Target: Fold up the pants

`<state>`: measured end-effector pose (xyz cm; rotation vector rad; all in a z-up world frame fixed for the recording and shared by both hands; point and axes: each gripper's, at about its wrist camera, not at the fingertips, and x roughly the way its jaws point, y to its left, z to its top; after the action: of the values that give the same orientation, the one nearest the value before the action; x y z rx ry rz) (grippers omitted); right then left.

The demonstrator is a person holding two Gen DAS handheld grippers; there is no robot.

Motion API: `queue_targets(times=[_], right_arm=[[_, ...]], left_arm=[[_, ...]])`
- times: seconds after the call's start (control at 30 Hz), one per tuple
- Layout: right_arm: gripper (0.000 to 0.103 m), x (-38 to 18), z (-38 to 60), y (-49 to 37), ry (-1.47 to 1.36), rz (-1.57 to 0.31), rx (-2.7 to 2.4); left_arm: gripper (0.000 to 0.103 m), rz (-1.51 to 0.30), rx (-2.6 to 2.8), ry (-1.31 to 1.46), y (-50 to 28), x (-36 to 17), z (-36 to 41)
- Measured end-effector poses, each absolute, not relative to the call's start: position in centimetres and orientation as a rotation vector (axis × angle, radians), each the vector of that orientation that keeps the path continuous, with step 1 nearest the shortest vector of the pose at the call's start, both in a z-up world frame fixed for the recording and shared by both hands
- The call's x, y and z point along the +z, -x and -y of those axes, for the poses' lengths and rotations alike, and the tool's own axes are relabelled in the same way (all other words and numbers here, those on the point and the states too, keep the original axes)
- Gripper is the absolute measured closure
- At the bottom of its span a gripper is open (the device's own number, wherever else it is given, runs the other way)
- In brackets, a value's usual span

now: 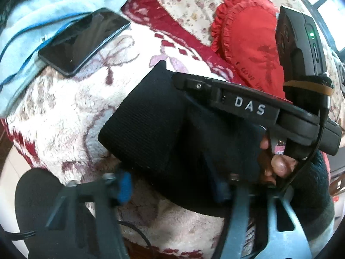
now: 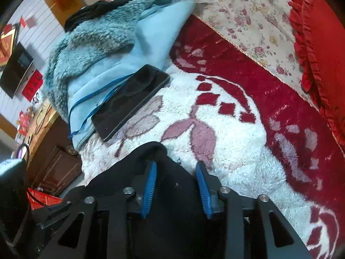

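Note:
The black pants (image 1: 163,116) lie folded into a small bundle on the white and red fleece blanket (image 1: 64,116). My left gripper (image 1: 172,190) stands wide open around the bundle's near edge; its left blue pad (image 1: 125,186) is beside the cloth. The right gripper's body, marked DAS (image 1: 248,105), lies across the bundle's right side, a thumb under it. In the right wrist view the pants (image 2: 172,194) fill the gap between the blue pads (image 2: 151,183), and the right gripper (image 2: 175,185) is open around a raised fold.
A black phone (image 1: 84,41) lies on a light blue fleece jacket (image 1: 32,21) at the far left; both show in the right wrist view, phone (image 2: 131,101) and jacket (image 2: 103,43). A red frilled heart cushion (image 1: 250,41) sits at the far right. Floral sheet (image 2: 248,17) behind.

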<state>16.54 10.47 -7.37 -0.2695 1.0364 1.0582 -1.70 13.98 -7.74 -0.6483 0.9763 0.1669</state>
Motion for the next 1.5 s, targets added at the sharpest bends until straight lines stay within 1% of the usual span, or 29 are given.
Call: queue_targets(times=[0.03,0.07,0.13,0.23,0.4,0.5,0.63,0.7,0.77,0.8,0.83,0.9,1.0,1.1,1.23,1.27,1.33,1.4,1.43,1.5], right_arm=[[0.078,-7.1,-10.4,-16.2,0.285,-1.017,1.058],[0.08,-6.7,-10.3,-15.9,0.297,-0.997,1.059],[0.084,-6.1,-10.1,-15.4,0.307,-0.972,1.06],[0.086,-5.3,-9.4,-15.2,0.279,-0.958,1.058],[0.091,-1.9,-5.4,-15.1,0.136,-0.91,1.041],[0.091,0.1,-0.8,-15.1,0.002,-0.879,0.996],[0.091,1.1,5.7,-15.1,-0.172,-0.867,0.865],[0.088,0.8,9.2,-14.8,-0.293,-0.873,0.809],[0.077,0.3,11.9,-14.3,-0.404,-0.87,0.779],[0.063,-0.2,13.6,-13.8,-0.492,-0.863,0.773],[0.057,-0.4,14.6,-13.4,-0.551,-0.854,0.775],[0.055,-1.1,15.3,-12.9,-0.599,-0.855,0.786],[0.053,-1.9,13.1,-12.8,-0.492,-0.937,0.769],[0.053,-3.1,11.2,-13.0,-0.467,-1.008,0.772],[0.053,-4.3,9.1,-12.7,-0.465,-1.03,0.809],[0.054,-4.7,8.6,-12.7,-0.458,-1.039,0.81],[0.07,-5.2,8.6,-12.7,-0.434,-1.044,0.786],[0.079,-5.3,9.1,-12.7,-0.445,-1.034,0.785],[0.081,-5.0,9.6,-12.7,-0.455,-1.022,0.791],[0.082,-3.7,10.6,-12.1,-0.445,-0.984,0.803]], left_arm=[[0.064,-0.97,0.163,0.65,1.8,-7.6,-14.0],[0.066,-0.963,0.163,0.646,1.8,-7.4,-13.9],[0.076,-0.949,0.163,0.619,2.1,-6.8,-13.6],[0.084,-0.914,0.142,0.592,2.5,-5.6,-13.1],[0.086,-0.823,0.036,0.491,2.9,-1.9,-10.7],[0.086,-0.781,-0.039,0.39,2.8,-0.2,-7.4],[0.086,-0.81,-0.12,0.3,2.1,-0.7,-3.4],[0.086,-0.838,-0.144,0.277,1.7,-1.6,-2.0],[0.086,-0.86,-0.151,0.25,1.5,-2.4,-1.1],[0.086,-0.868,-0.153,0.237,1.5,-2.7,-0.7],[0.086,-0.873,-0.153,0.23,1.4,-2.9,-0.5],[0.086,-0.873,-0.149,0.219,1.3,-2.9,-0.5],[0.086,-0.867,-0.139,0.201,1.4,-2.9,-0.3],[0.086,-0.868,-0.13,0.177,1.7,-2.9,0.3],[0.086,-0.879,-0.123,0.157,2.1,-3.3,0.6],[0.086,-0.883,-0.122,0.159,2.1,-3.3,0.6],[0.086,-0.887,-0.126,0.167,2.2,-3.0,0.5],[0.086,-0.88,-0.139,0.162,2.4,-2.3,0.6],[0.086,-0.876,-0.15,0.161,2.6,-1.9,0.9],[0.086,-0.864,-0.193,0.165,2.8,-0.7,1.5]])
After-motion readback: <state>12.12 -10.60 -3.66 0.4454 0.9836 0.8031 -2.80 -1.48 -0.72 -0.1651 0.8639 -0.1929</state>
